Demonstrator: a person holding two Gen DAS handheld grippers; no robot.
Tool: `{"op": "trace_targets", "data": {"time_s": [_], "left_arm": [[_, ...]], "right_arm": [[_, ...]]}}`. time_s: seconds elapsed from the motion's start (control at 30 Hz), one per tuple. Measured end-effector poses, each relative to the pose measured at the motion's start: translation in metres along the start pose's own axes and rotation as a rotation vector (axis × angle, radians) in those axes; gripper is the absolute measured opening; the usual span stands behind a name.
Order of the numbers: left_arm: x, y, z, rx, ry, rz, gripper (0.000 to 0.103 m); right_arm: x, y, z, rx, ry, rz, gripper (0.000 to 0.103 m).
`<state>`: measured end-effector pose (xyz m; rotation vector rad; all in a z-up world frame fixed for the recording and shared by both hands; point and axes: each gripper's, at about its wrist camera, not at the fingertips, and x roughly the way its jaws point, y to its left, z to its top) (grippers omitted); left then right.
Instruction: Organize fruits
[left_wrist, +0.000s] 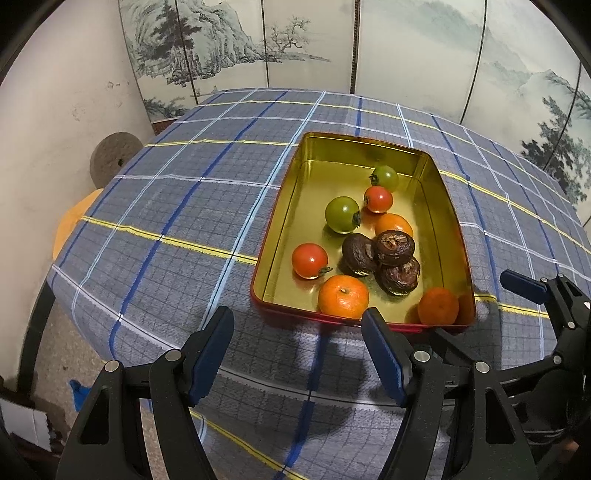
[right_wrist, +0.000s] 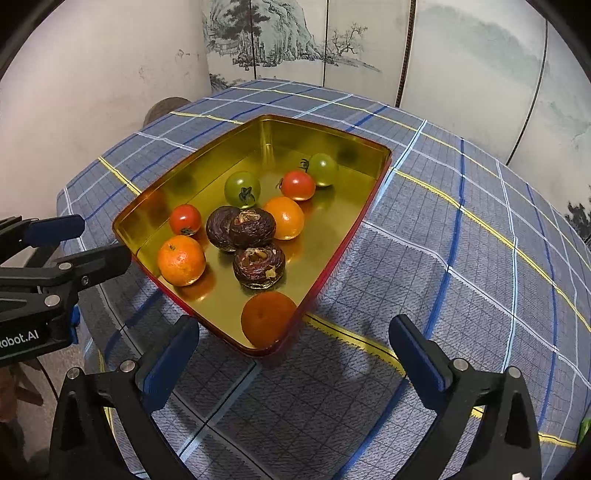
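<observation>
Hovering with fingers apart and empty, left gripper (left_wrist: 299, 354) and right gripper (right_wrist: 295, 362) face fruits loose in tin (left_wrist: 458, 221) on desk (left_wrist: 166, 206); round fruits likely roll if nudged.

A painted folding screen (left_wrist: 406, 55) stands behind the plaid-clothed table (left_wrist: 184, 206).

From my right wrist camera I see my right gripper (right_wrist: 295, 354) spread wide and empty just short of the gold tin's (right_wrist: 155, 206) near corner, where a mandarin (right_wrist: 267, 319) sits, with the left gripper (right_wrist: 79, 240) at the tin's left edge.
</observation>
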<state>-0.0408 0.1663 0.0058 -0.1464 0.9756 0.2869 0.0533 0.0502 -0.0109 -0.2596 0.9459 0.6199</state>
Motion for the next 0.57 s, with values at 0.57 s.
{"op": "trace_targets", "data": {"time_s": [0.57], "left_arm": [[-0.0002,-0.0011,0.0003,0.004,0.0,-0.003,0.072]], "right_arm": [[0.0005,-0.0004,-0.0012,0.002,0.0,0.001,0.102]]}}
